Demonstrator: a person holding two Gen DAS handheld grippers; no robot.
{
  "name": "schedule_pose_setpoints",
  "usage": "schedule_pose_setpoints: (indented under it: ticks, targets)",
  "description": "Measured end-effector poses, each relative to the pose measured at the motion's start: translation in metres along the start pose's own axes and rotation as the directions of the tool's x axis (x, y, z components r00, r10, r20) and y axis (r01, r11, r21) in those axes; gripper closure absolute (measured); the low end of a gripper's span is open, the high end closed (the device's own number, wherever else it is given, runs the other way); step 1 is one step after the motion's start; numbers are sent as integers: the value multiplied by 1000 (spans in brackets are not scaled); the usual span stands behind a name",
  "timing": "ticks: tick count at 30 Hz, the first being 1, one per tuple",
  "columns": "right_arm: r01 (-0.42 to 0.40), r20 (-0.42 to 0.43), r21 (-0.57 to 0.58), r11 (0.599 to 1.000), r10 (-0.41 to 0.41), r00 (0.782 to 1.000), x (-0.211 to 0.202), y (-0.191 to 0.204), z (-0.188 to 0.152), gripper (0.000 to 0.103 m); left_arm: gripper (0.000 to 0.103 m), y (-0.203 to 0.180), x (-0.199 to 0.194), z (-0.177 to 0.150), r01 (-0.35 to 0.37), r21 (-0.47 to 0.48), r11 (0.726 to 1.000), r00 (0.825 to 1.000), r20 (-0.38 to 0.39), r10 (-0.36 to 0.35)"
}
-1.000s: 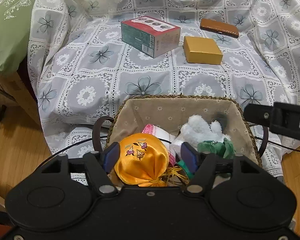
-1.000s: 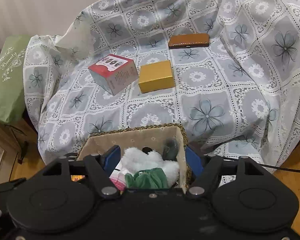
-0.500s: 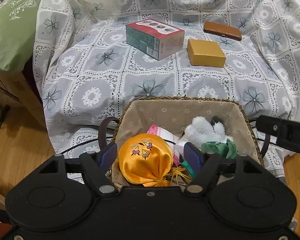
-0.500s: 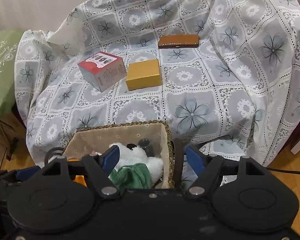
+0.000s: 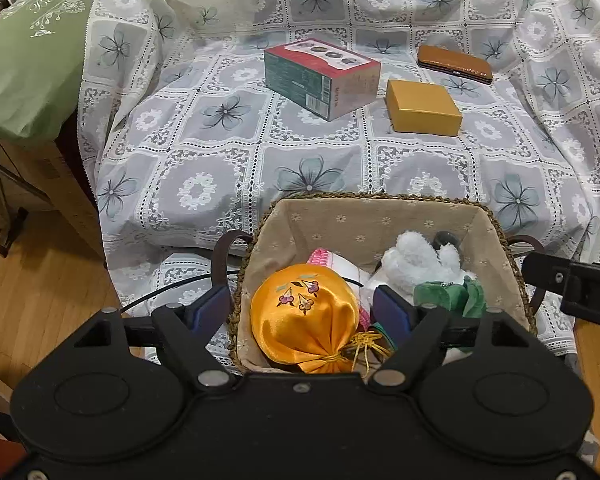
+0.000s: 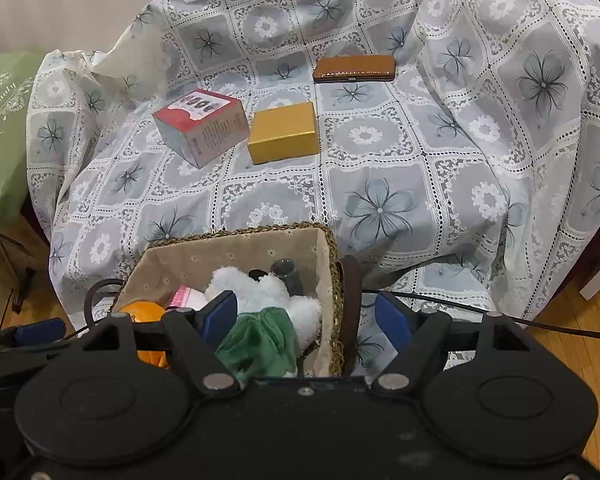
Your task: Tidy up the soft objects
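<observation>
The soft things are already gathered in the basket [image 5: 496,240]: an orange pouch [image 5: 304,316], a white plush [image 5: 416,260], a green cloth [image 5: 448,296] and a pink-edged item [image 5: 328,258]. The task is judged nearly finished; no soft object is seen left on the cloth-covered seat [image 5: 220,168].

The left gripper [image 5: 302,312] is opening, its fingers spread either side of the pouch without pressing it. The right gripper [image 6: 306,316] is opening too, straddling the basket's right wall and handle, nothing pinched.

Only hard things are left behind: a red box [image 5: 324,76], a yellow box [image 5: 422,108] and a brown case [image 5: 454,64]. A green cushion [image 5: 32,56] is seen at the left. A cable [image 6: 500,318] is draped near the basket.
</observation>
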State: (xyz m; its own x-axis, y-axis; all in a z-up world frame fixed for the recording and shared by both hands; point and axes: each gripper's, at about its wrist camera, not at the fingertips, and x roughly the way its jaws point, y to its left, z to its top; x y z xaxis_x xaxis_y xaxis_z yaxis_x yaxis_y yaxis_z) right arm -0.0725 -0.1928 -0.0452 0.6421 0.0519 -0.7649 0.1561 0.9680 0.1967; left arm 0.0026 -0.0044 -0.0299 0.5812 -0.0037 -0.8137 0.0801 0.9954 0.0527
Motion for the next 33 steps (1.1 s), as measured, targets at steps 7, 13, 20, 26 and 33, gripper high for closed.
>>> schedule_pose_setpoints:
  ticks: [7, 13, 20, 26, 33]
  targets:
    - [6, -13, 0, 1000, -6, 1000, 1, -1, -1, 24, 20, -1, -1, 0, -8, 3, 1000, 1000, 1, 8]
    - [8, -29, -10, 1000, -8, 1000, 3, 1, -1, 22, 19, -1, 0, 0, -12, 2, 1000, 1000, -2, 12]
    - [1, -40, -27, 1000, -2, 999, 6, 2, 0, 20, 16, 1, 1, 0, -14, -6, 1000, 1000, -6, 14]
    - [-1, -46, -46, 999, -1, 999, 7, 3, 1, 19, 16, 1, 1, 0, -12, -6, 1000, 1000, -8, 12]
    - [3, -47, -61, 998, -6, 999, 7, 2, 2, 18, 15, 0, 1, 0, -13, -5, 1000, 1000, -8, 13]
